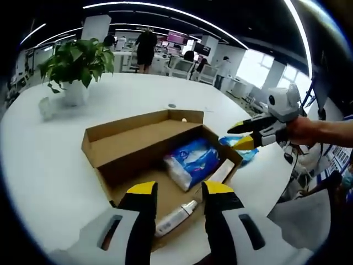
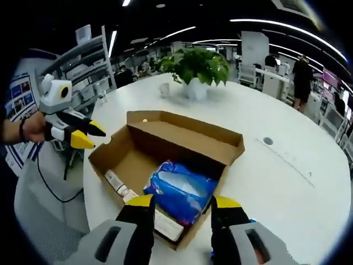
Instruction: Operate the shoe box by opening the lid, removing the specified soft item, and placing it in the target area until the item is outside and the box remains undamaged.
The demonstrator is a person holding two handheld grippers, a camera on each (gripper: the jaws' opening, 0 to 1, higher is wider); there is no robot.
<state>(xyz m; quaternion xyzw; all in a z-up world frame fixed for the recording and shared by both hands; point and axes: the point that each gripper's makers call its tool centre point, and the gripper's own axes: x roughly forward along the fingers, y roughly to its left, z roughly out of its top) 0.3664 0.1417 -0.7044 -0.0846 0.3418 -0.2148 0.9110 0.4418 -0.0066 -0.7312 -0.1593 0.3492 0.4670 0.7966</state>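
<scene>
White office table with potted plant was seen | left gripper was held parted, empty | open shoe box lay beyond its fingertips, blue soft pack inside | right gripper was held parted just above the pack.

White tools, yellow-tipped black jaws

Left gripper jaws parted, nothing between them, pointing forward and down. Right gripper comes in from the right, held in a hand, forearm bare, jaws slightly apart. From the right gripper view both grippers read apart and empty.
</scene>
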